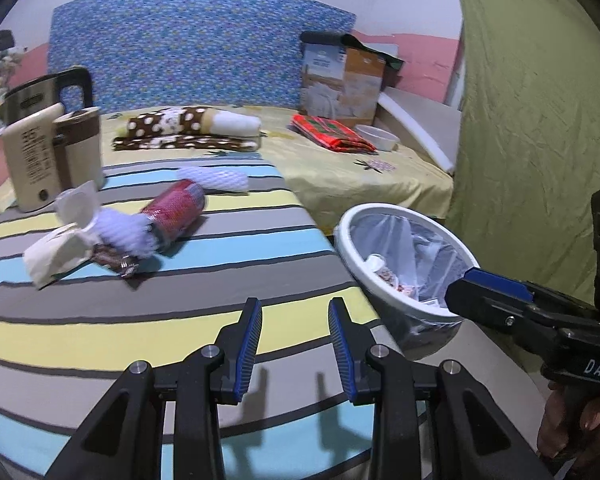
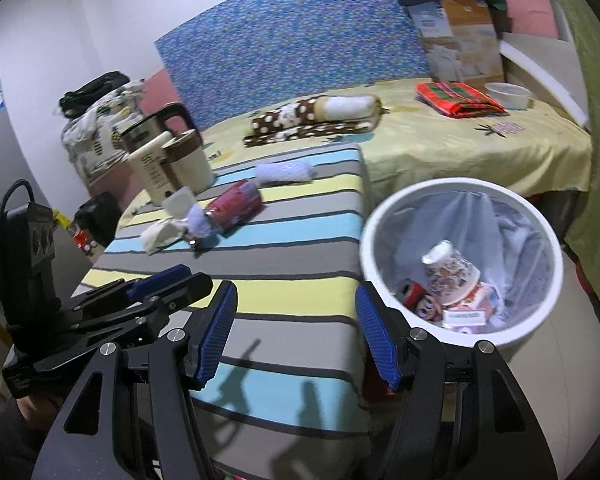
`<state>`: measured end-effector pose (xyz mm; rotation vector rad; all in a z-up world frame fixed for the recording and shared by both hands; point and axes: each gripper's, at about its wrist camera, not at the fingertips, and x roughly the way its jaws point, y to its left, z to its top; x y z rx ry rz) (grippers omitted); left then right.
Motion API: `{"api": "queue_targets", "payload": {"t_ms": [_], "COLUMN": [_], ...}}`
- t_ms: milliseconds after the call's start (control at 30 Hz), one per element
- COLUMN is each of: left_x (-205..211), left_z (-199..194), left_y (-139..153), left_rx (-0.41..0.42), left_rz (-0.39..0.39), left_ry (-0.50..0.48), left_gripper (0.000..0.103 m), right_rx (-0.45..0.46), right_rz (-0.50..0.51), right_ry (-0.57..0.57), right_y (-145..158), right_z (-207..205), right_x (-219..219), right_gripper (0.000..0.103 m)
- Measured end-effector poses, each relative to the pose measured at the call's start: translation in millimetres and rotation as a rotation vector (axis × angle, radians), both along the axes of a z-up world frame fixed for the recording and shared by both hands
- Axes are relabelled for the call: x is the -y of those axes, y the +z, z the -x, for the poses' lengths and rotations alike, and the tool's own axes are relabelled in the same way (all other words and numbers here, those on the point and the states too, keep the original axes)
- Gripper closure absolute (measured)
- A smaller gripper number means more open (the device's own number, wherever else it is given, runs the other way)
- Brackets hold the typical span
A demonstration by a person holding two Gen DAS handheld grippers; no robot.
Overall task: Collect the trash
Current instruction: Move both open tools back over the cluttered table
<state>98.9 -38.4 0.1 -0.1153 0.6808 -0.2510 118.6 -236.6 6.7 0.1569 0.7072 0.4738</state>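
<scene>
The trash still lying out is a loose cluster on the striped blue, yellow and grey cloth (image 1: pixel 228 320) covering the table: a dark red cylindrical can (image 1: pixel 175 211) on its side, a white foam net sleeve (image 1: pixel 126 234) bunched against its near end, a crumpled cream paper wrapper (image 1: pixel 58 254) beside that, and a small dark foil wrapper (image 1: pixel 118 262) at the front. A second white foam net sleeve (image 1: pixel 216 178) lies just behind the can, apart from it.

The left gripper (image 1: pixel 295 336) hangs over the near cloth with its blue-padded fingers apart and nothing between them. The right gripper (image 2: pixel 296 332) is likewise spread and empty.

Only the right wrist view looks down into the round white bin with a clear liner (image 2: pixel 380 216), standing just beside the table's corner: a patterned paper cup (image 2: pixel 452 276) lies tipped over a red can and printed packets. The left wrist view shows only the bin's rim and a glimpse of that litter
</scene>
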Motion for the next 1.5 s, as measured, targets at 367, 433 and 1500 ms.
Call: {"api": "queue_targets", "payload": {"t_ms": [367,433,1500], "left_x": [-48,-57,-212], "left_z": [20,20,-67], "left_y": [0,-1,-15], "left_rx": [0.006,0.005,-0.019], "left_rz": [-0.005,-0.007,-0.060], "left_ry": [0.108,0.125,0.319], "left_gripper": [0.069,0.069,0.060], "right_rx": [0.023,0.023,-0.004], "right_rz": [0.007,0.009,0.068], "right_ry": [0.082,0.094,0.220], "right_y": [7,8,-2], "right_z": [3,0,-63], "right_x": [-40,-48,-137], "right_gripper": [0.041,0.041,0.050]}}
